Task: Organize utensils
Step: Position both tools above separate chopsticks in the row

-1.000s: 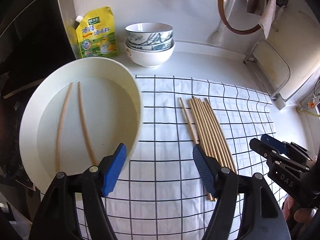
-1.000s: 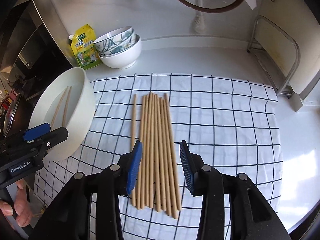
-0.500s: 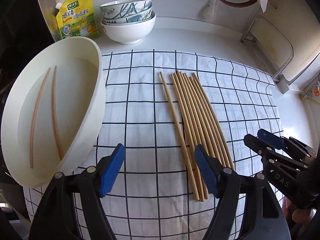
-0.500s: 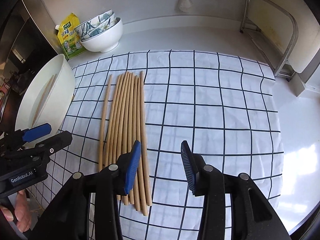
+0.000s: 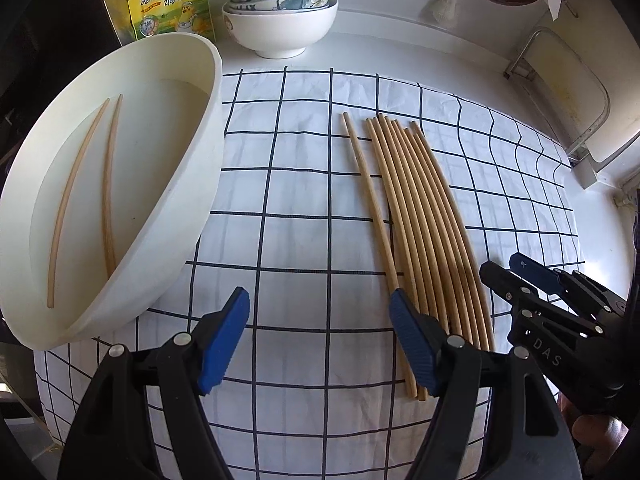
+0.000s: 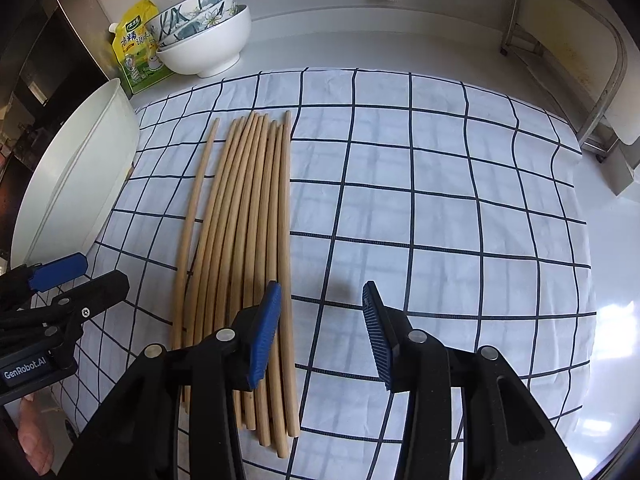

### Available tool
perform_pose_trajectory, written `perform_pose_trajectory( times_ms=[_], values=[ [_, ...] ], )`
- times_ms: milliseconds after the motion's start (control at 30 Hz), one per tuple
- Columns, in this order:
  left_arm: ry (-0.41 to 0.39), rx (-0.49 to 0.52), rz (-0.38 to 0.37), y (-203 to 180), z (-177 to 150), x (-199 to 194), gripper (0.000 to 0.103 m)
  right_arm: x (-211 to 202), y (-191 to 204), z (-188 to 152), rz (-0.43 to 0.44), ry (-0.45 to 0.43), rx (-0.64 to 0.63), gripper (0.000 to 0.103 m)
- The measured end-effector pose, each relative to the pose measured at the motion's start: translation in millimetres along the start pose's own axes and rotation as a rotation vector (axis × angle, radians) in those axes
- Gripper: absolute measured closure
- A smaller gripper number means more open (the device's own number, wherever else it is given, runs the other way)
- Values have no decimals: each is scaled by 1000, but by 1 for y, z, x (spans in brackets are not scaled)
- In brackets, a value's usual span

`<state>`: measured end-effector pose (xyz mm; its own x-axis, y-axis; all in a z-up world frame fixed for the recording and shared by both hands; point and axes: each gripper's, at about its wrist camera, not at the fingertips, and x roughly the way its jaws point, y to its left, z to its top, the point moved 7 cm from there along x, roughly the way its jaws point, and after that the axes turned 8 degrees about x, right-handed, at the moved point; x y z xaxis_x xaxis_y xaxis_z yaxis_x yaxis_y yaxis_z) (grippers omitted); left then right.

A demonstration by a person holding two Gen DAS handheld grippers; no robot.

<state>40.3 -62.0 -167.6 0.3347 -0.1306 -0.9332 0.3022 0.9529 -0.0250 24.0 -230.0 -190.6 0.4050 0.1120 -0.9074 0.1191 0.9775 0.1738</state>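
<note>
Blue ribbed pads face the black jaws of both tools at the near edge of each view. The left gripper [image 5: 318, 344] stands spread wide with only checked cloth between its pads, its right pad just over the near ends of the leftmost sticks. The right gripper [image 6: 322, 336] is spread less widely and pinches nothing; its left pad lies over the bundle's right side, while bare cloth shows in the gap.

Under them lies a white cloth with a dark grid [image 5: 296, 216], and on it the bundle of chopsticks [image 6: 248, 248]: plain, pale-brown wooden rods, round in section, smooth and unpainted. Most lie pressed side by side in one flat sheaf; a single chopstick [image 5: 370, 208] lies slightly apart on the sheaf's left, close at the near end and diverging toward the far end. Their long axis runs from the near edge of the cloth toward the back wall, with the far ends roughly level with one another and the near ends ragged. The bowed look comes from the lens.

Left of the cloth, a large white basin [image 5: 192, 208] rests partly on the cloth's edge. Two more chopsticks [image 5: 92, 196] lie on its floor, close together and running the same near-to-far way.

Farther back, on the white counter [image 6: 360, 36], stands a stack of bowls [image 5: 280, 12], patterned ones nested in a plain white one, with a yellow-green seasoning pouch [image 5: 172, 4] just to its left. A metal-framed rack [image 6: 576, 60] stands at the far right.
</note>
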Motion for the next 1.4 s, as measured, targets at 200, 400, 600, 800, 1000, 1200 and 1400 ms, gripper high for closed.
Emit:
perform_pose_trajectory(
  times_ms=[200,400,600,800,1000,1200,1400],
  values=[
    [1,1,-2,-4,-2,2,32,4,2,-1,-9,-1,-20,62],
    [1,6,-7,-12,-2,5,32,4,1,0,-18,-11,-33,62],
    [-4,-10,-15,-16,1,12,29,1,-10,2,-25,-20,-13,62],
    [-2,-17,0,-20,5,22,29,0,-21,5,-34,-27,5,62],
    [-6,-22,25,-22,11,29,29,-2,-24,4,-24,-27,4,62],
    [-1,-40,47,-20,14,36,29,0,-17,6,-15,-28,-16,62],
    [13,-52,75,-20,12,41,29,3,-16,8,-27,-28,-37,62]
  ],
)
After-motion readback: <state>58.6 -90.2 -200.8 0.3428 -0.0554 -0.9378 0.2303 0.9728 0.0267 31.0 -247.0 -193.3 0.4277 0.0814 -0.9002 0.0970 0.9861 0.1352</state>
